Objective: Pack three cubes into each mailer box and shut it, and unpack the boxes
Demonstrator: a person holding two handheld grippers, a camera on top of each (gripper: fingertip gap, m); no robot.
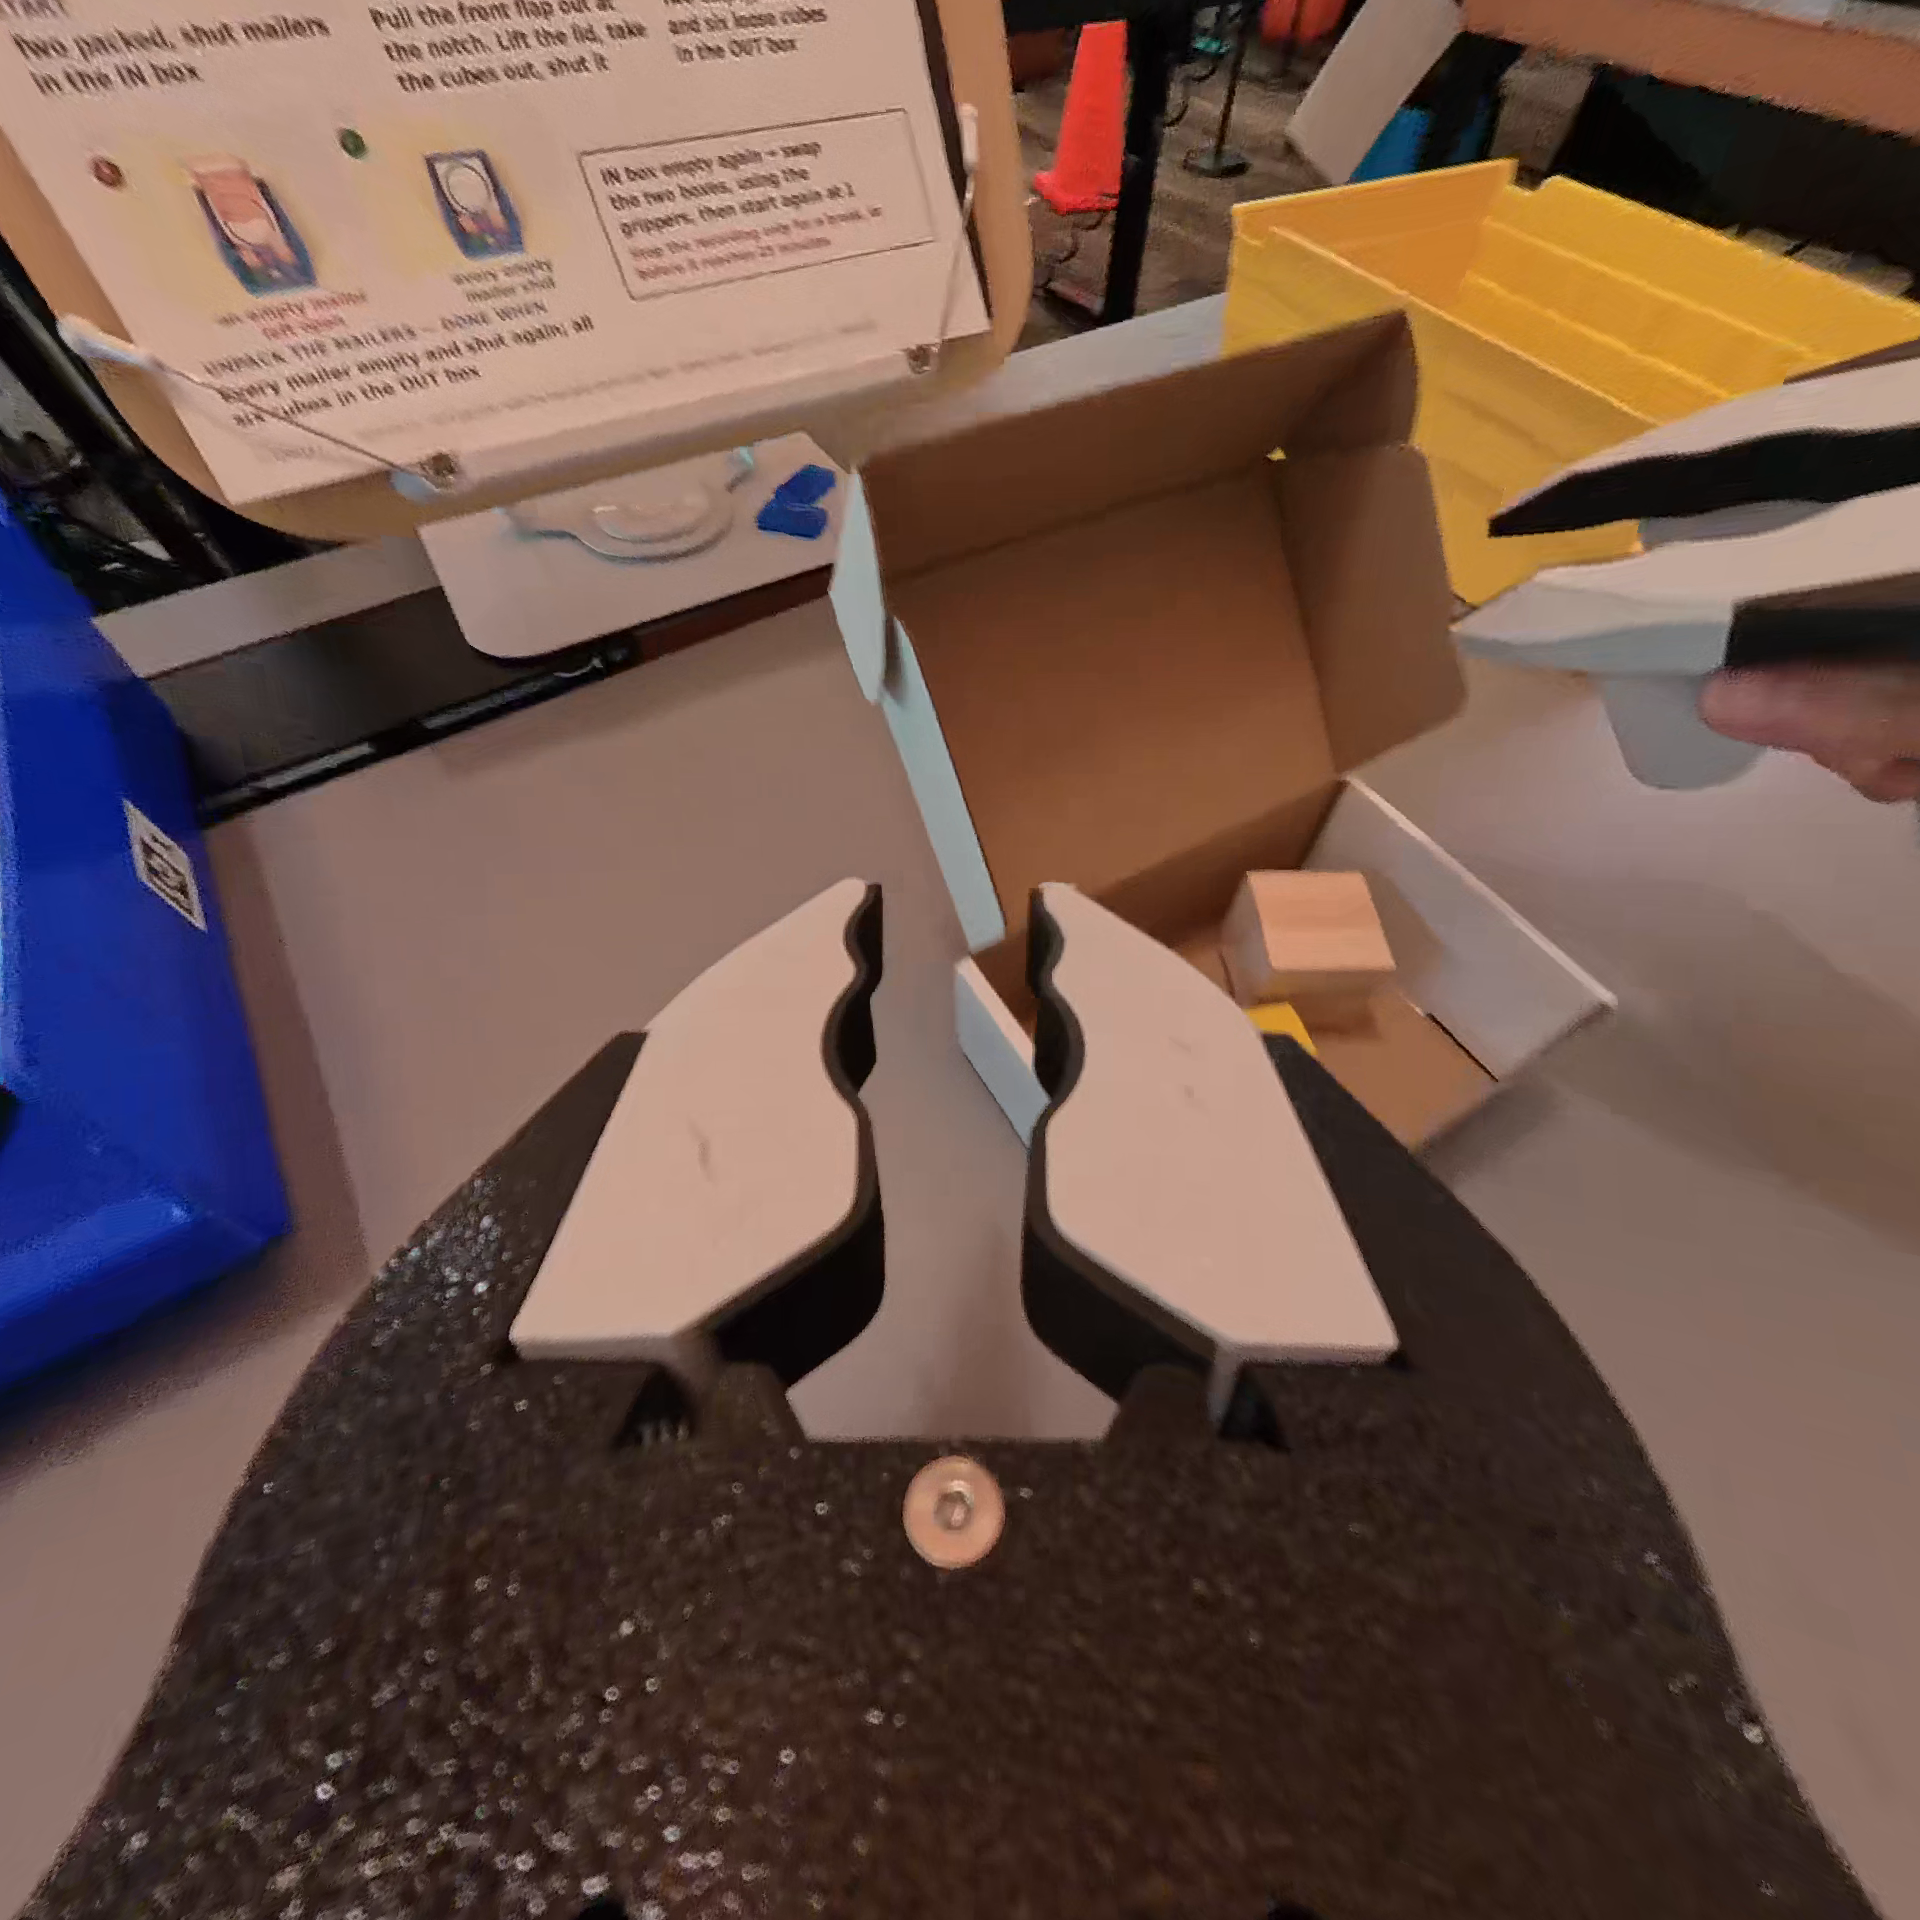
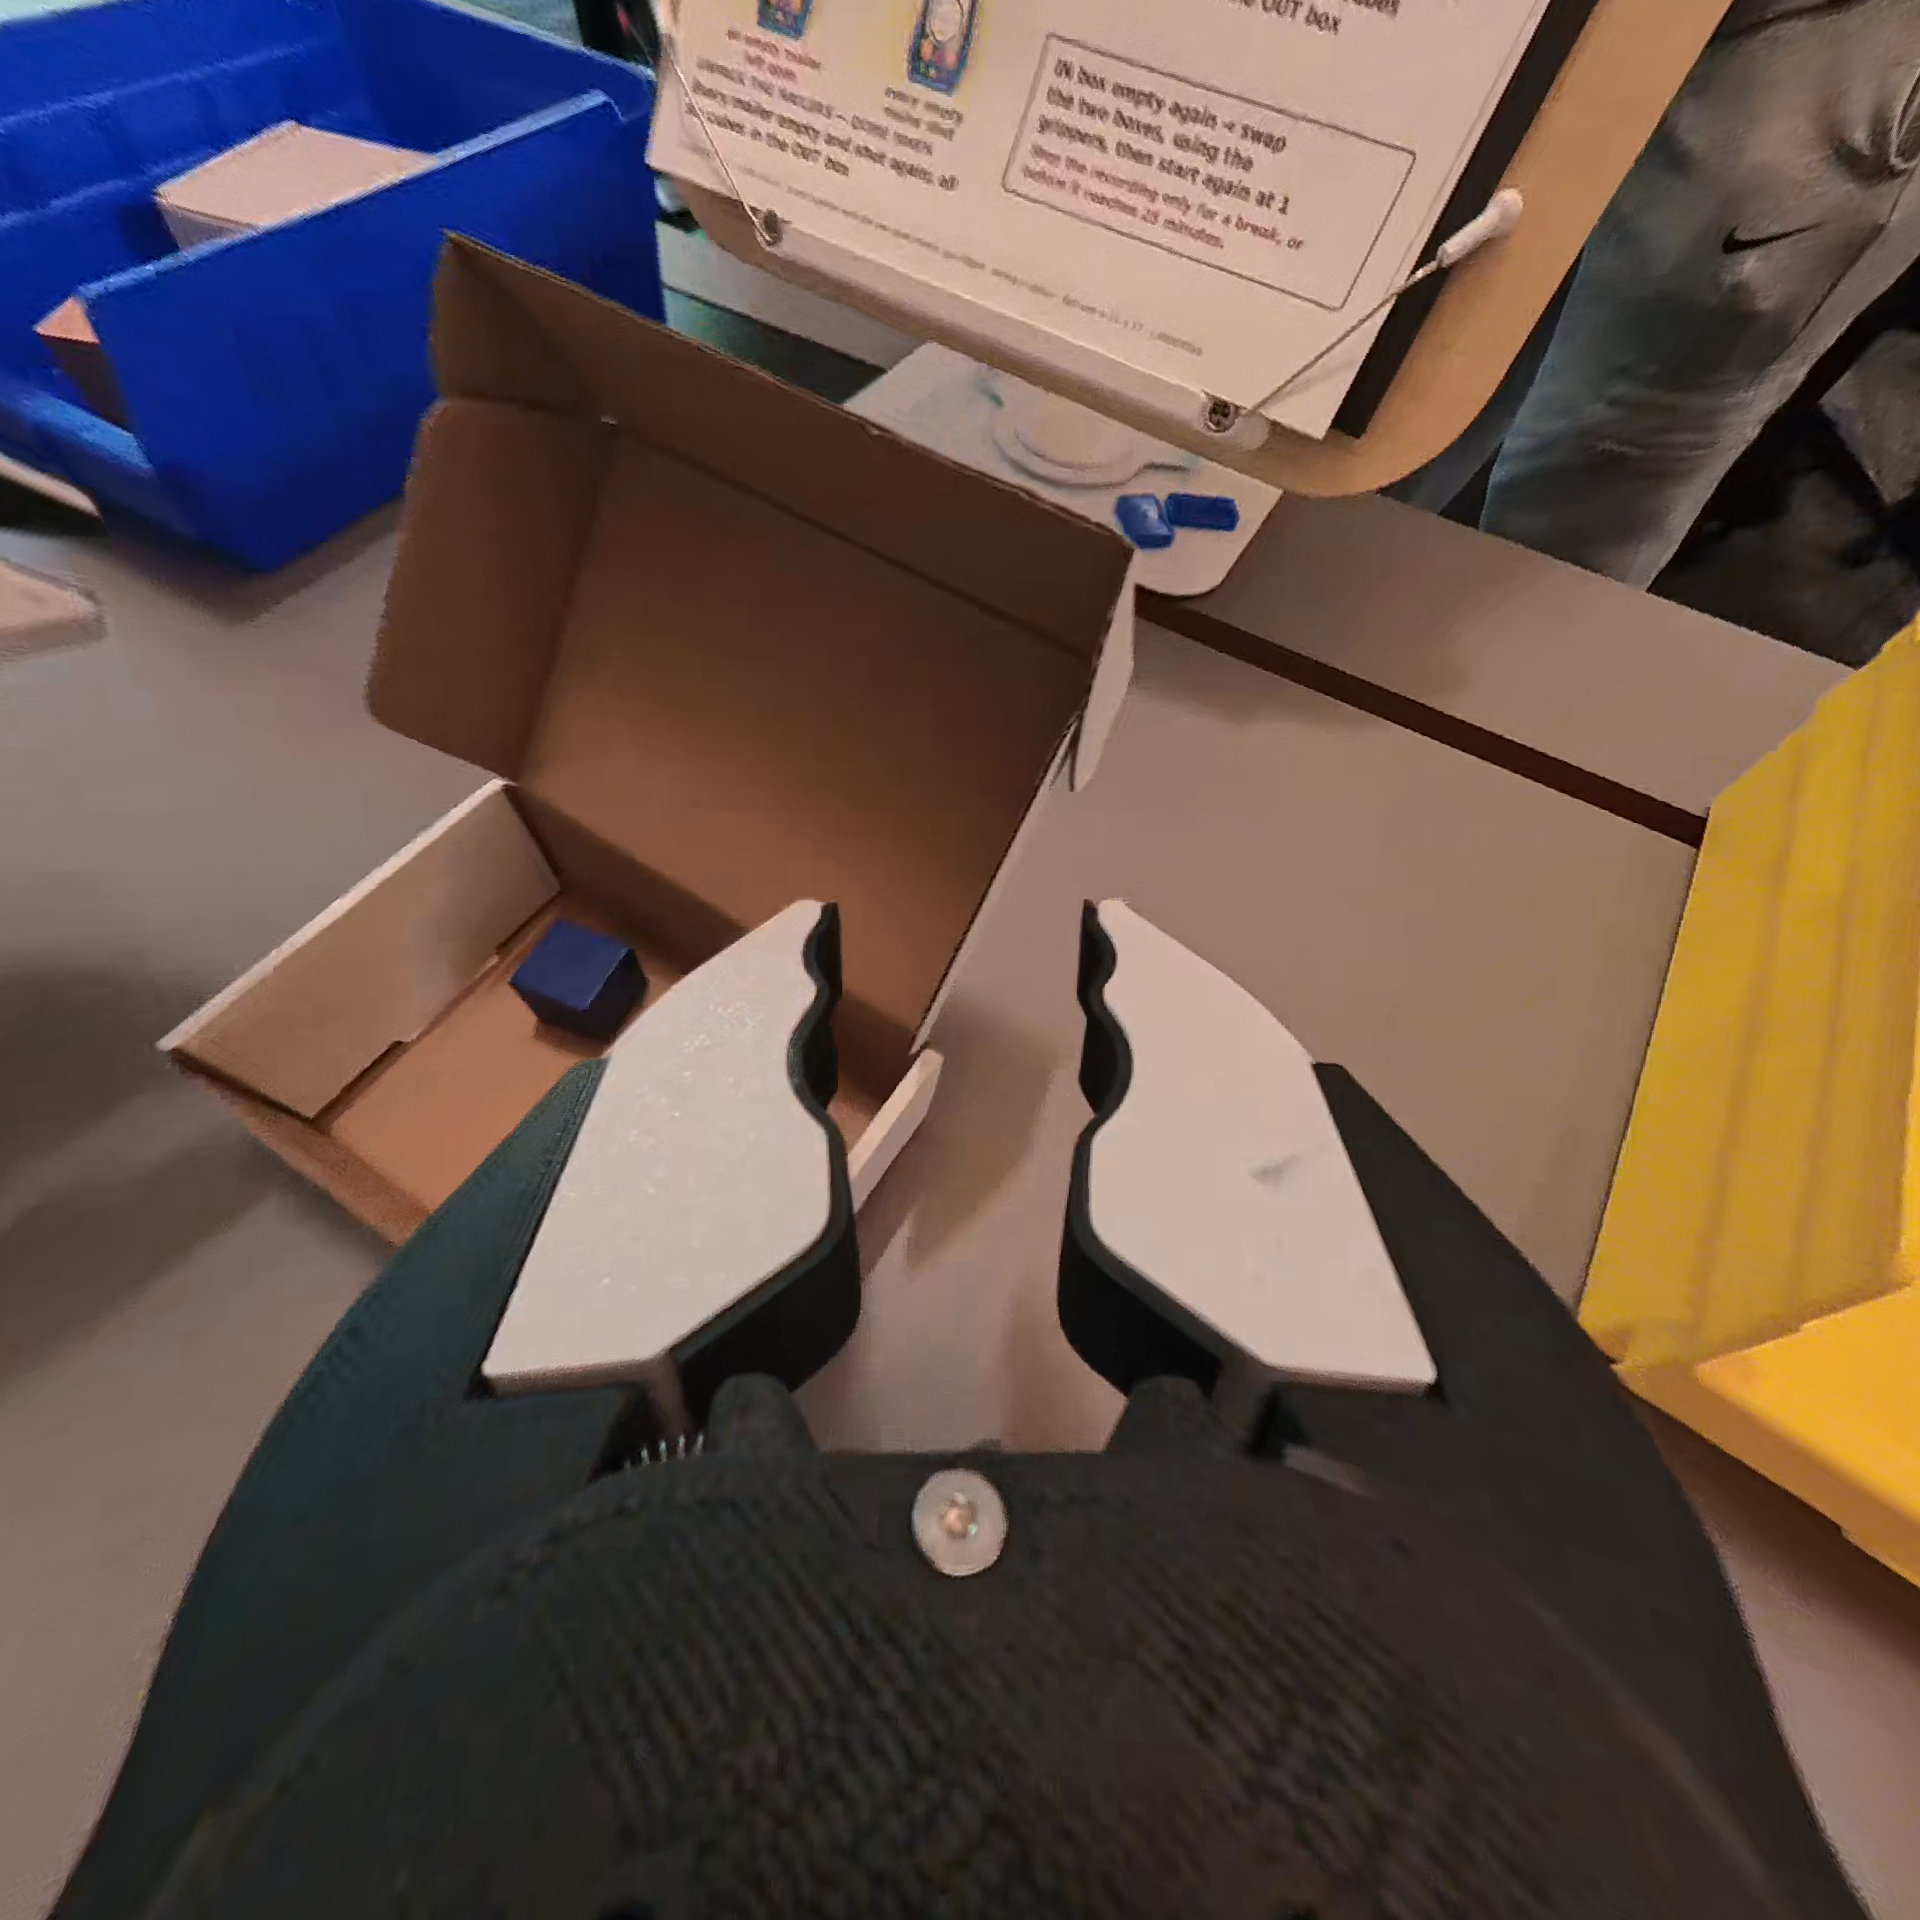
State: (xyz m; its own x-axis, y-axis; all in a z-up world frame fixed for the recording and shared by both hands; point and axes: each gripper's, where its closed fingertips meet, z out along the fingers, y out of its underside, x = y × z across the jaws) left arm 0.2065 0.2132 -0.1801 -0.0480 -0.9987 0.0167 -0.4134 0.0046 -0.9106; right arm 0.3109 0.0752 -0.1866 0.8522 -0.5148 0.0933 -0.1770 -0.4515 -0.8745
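An open cardboard mailer box [image 1: 1132, 665] stands on the grey table with its lid upright; it also shows in the right wrist view [image 2: 748, 665]. Inside it are a wooden cube [image 1: 1311, 933], part of a yellow cube [image 1: 1280, 1023] and a dark blue cube [image 2: 577, 979]. My left gripper [image 1: 956, 896] is open and empty, just left of the box's near corner. My right gripper [image 2: 956, 914] is open and empty, at the box's right side; it also shows at the right edge of the left wrist view [image 1: 1496, 577], beside the lid.
A blue bin [image 2: 270, 312] with another mailer [image 2: 281, 177] stands at the left, also seen in the left wrist view [image 1: 104, 935]. A yellow bin [image 1: 1538, 312] stands at the right [image 2: 1787, 1039]. An instruction board [image 1: 499, 208] on a stand rises behind the box. To the wooden cube [image 1: 1311, 933]: right tips about 9 cm, left tips about 15 cm.
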